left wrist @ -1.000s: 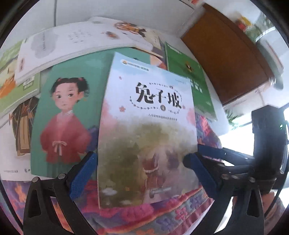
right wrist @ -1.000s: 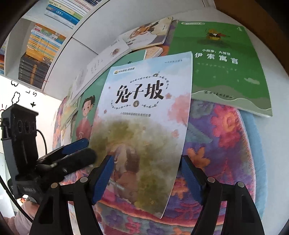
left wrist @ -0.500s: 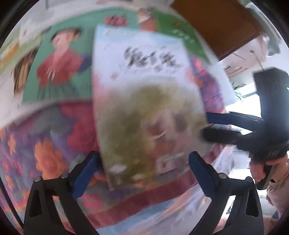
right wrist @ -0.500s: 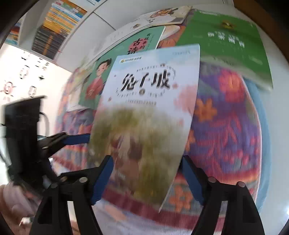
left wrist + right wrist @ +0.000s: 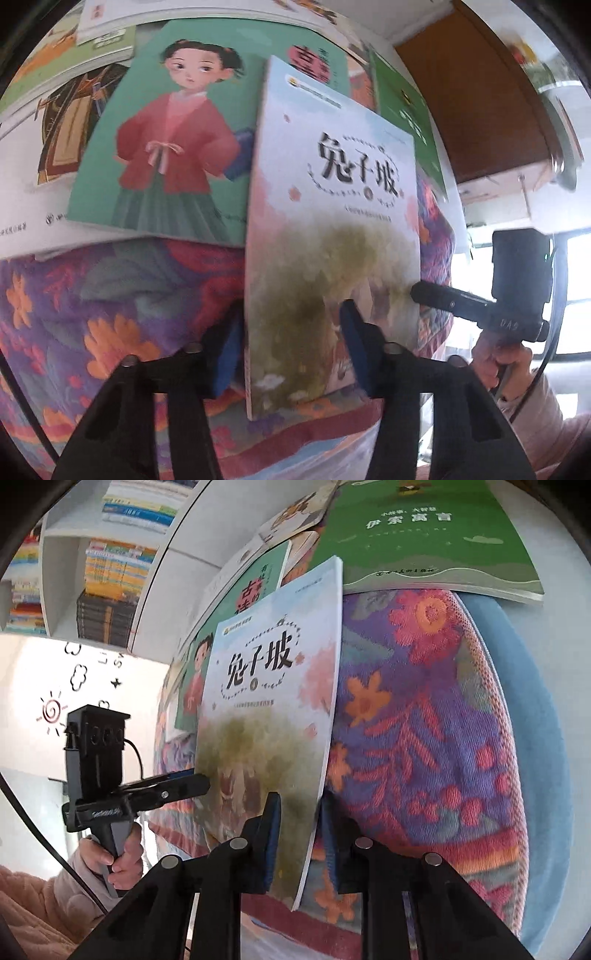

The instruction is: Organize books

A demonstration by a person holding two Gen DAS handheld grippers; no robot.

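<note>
Left claw (image 5: 291,345): closing right now, blue pads down to a narrow gap with the bottom-left corner of the rabbit book (image 5: 332,236) between them. Was wide open a second back, nowhere near the cover edges.
Right claw (image 5: 297,834): same deal, closing on the book's lower right edge, one pad on the cover, the other behind the pages. Also went from wide to narrow within the last second.
Rabbit book: tipped up off the flowery mat (image 5: 424,720), bottom edge caught at both corners, top leaning back toward the pile. Lay flatter on the mat a second ago, so looks like the pickup has actually started.
Hands: a hand in a fuzzy pink sleeve (image 5: 122,853) on the left handle, seen from the right camera.
Girl-in-red book (image 5: 177,147): flat behind, partly under the rabbit book's left side.
Green fable book (image 5: 424,531): flat further back on the right, not touched.
Bookshelf (image 5: 110,572): way off on the far left, already stacked.
Meaning for the task: two-handed grab nearly locked, probably lift next; can't tell yet how firm the pinch is.
</note>
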